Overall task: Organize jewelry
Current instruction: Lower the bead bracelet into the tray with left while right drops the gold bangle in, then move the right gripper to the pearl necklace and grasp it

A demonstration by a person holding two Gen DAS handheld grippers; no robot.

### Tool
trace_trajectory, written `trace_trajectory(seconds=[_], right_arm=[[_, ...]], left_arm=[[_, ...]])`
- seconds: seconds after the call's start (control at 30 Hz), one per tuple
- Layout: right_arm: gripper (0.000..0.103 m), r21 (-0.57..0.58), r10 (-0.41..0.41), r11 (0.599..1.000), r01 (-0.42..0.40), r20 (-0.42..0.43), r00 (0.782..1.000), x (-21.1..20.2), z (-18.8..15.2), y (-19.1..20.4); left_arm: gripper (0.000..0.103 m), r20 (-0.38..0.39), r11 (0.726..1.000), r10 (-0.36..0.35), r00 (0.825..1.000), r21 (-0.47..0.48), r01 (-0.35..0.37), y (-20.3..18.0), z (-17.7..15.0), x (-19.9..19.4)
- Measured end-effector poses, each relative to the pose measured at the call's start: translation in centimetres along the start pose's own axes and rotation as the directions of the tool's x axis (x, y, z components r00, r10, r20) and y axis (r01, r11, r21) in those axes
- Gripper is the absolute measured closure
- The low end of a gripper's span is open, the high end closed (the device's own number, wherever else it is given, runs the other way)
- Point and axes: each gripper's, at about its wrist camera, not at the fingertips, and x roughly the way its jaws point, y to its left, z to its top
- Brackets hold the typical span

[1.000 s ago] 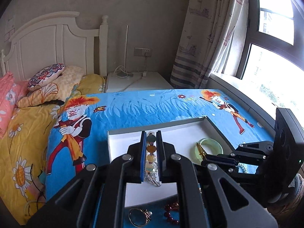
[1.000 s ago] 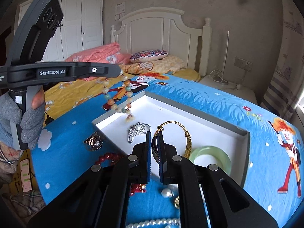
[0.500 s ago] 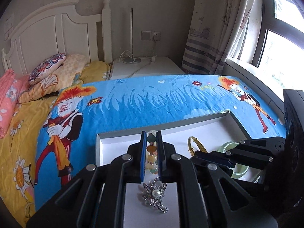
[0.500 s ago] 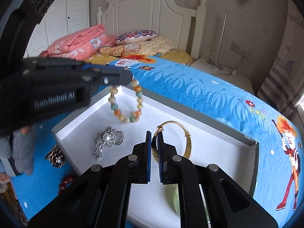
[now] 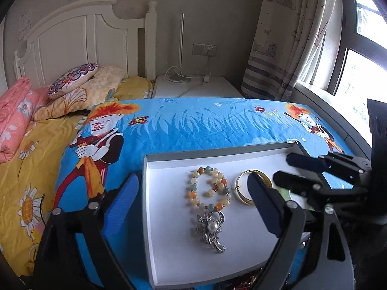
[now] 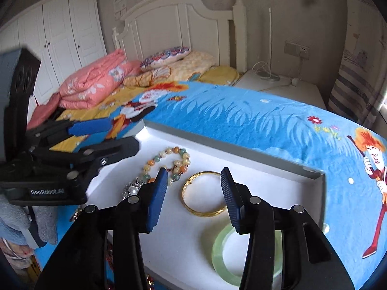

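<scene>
Bed (image 5: pixel 193 125), tray (image 5: pixel 169 241), beaded bracelet (image 5: pixel 208 188) inside

This is a bedroom in a home — there is a bed (image 5: pixel 193 125) with a white headboard (image 6: pixel 179 26), pillows (image 5: pixel 72 84), a wardrobe (image 6: pixel 60 38) and a curtained window (image 5: pixel 358 48).

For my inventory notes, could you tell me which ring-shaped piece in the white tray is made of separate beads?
The multicoloured beaded bracelet; the gold bangle and pale green jade bangle are solid hoops.
</scene>
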Motion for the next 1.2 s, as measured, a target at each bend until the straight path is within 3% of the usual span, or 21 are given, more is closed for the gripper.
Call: trace_trajectory(seconds=[0.07,0.2,0.3,0.37,0.47,0.57,0.7,0.77,0.8,1.0,1.2], right_arm=[[0.054,0.022,-0.007,1.000,0.006,0.037,0.999,-1.6,-0.1,-0.9],[0.016,0.042,-0.041,0.999,0.035,0.142,0.989,-5.8,-1.1,-2.4],[0.016,0.043,-0.072,0.997,0.064,0.213,0.974,-9.1,-2.2,-3.7],[0.016,0.059,-0.154,0.988,0.143,0.251,0.956,-11.4,-3.5,-4.7],[0.016,0.132,-0.275,0.959,0.251,0.216,0.937,-13.1,-5.6,-6.9],[0.016,0.226,-0.296,0.939,0.260,0.141,0.945,-13.4,-7.7,-10.2],[0.016,0.332,-0.300,0.911,0.246,0.121,0.946,-13.9,-10.7,-12.9],[0.021,0.375,-0.272,0.903,0.211,0.117,0.955,-13.5,-11.9,-13.6],[0.028,0.380,-0.258,0.904,0.197,0.116,0.959,-13.3,-12.1,-13.5],[0.029,0.213,-0.195,0.960,0.181,0.043,0.980,-11.8,-12.1,-10.4],[0.032,0.089,-0.190,0.977,0.192,-0.036,0.981,-10.4,-12.6,-7.6]], left_arm=[[0.003,0.025,0.999,0.037,0.999,0.017,-0.037,-0.2,-0.6,-1.2],[0.003,0.085,0.988,0.120,0.989,0.085,-0.127,-1.3,-2.4,-3.7],[0.003,0.109,0.984,0.127,0.986,0.114,-0.139,-2.1,-4.4,-5.5],[0.003,0.089,0.987,0.093,0.992,0.120,-0.103,-2.3,-5.8,-6.1],[0.003,0.055,0.993,0.049,0.997,0.106,-0.054,-2.3,-7.8,-6.4],[0.003,0.032,0.997,0.016,0.999,0.070,-0.018,-2.1,-9.5,-6.5],[0.003,0.042,1.000,-0.010,0.999,0.026,0.009,-1.3,-10.7,-7.1],[0.003,0.050,1.000,-0.030,0.998,0.004,0.030,-0.8,-10.7,-7.2],[0.003,0.033,0.999,-0.045,0.998,-0.007,0.045,-0.6,-10.7,-6.9],[0.003,-0.013,0.995,-0.079,0.997,-0.067,0.078,0.3,-10.4,-5.8],[0.003,-0.021,0.993,-0.094,0.995,-0.079,0.092,0.4,-10.4,-5.5]])
